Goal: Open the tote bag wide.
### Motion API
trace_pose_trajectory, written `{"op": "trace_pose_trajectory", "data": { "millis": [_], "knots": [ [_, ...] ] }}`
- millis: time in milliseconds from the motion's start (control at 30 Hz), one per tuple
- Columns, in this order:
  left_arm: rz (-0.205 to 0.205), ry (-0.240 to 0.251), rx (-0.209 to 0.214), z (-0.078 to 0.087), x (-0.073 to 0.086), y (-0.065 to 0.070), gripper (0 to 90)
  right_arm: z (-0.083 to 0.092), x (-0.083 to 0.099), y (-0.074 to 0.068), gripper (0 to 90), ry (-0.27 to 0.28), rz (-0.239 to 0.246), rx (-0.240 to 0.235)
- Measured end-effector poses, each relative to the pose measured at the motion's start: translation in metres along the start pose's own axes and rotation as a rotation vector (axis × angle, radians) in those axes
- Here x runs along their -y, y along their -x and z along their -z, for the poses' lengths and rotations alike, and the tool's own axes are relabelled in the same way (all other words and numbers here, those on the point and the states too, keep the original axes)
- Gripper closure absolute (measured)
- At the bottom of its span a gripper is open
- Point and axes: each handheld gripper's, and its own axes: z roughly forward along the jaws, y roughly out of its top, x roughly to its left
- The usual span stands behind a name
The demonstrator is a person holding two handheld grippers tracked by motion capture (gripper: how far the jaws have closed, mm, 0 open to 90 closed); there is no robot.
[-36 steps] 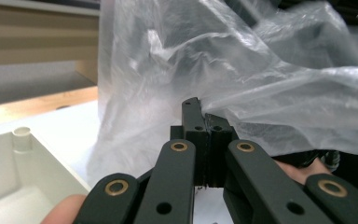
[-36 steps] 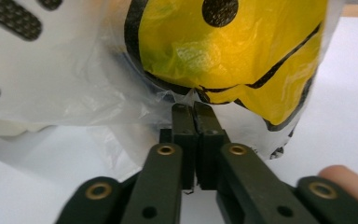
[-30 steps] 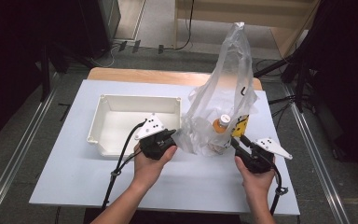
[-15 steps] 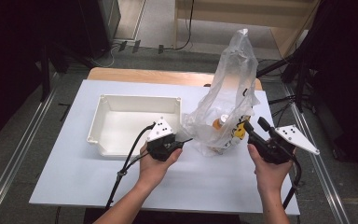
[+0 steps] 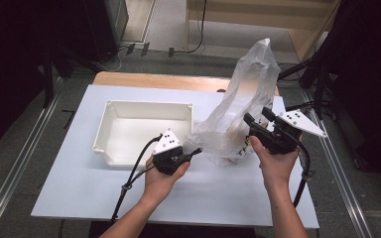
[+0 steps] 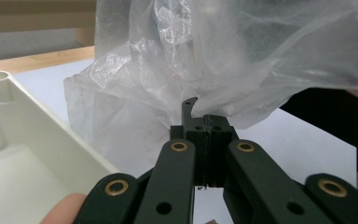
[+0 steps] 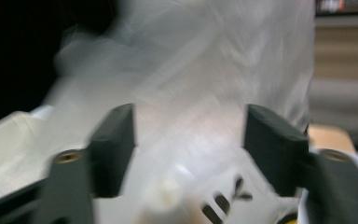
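A tall clear plastic bag [image 5: 250, 94] stands on the white table, with dark lettering on something low inside it [image 5: 240, 151]. My left gripper [image 5: 197, 152] lies low at the bag's bottom left corner, shut on a fold of the film [image 6: 200, 100]. My right gripper [image 5: 258, 118] is raised at the bag's right side and points into it. Its jaws have just been closing a little but still stand apart. In the blurred right gripper view the bag [image 7: 191, 84] bulges between the two pads [image 7: 116, 135] without being pressed.
A white rectangular tray [image 5: 149, 104] sits left of the bag, close to my left gripper. The white table top [image 5: 218, 198] lies on a wooden board [image 5: 154, 79]. Metal rails run along both sides, and dark equipment stands around the table.
My right gripper has risen from the table up the bag's right side, and its jaws stand wider. The bag now stands taller and hides the orange-capped bottle. The left hand has kept still.
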Motion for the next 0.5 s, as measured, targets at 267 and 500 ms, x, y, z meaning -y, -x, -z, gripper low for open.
{"op": "trace_pose_trajectory", "data": {
  "millis": [267,500],
  "knots": [
    [0.014,0.014,0.032,0.010,-0.003,-0.002,87.1,-0.016,0.031,0.018,90.0,-0.089,-0.035,-0.005],
    [0.040,0.128,0.003,0.025,-0.018,0.001,32.8,-0.020,0.047,0.024,90.0,-0.122,-0.031,0.001]
  ]
}}
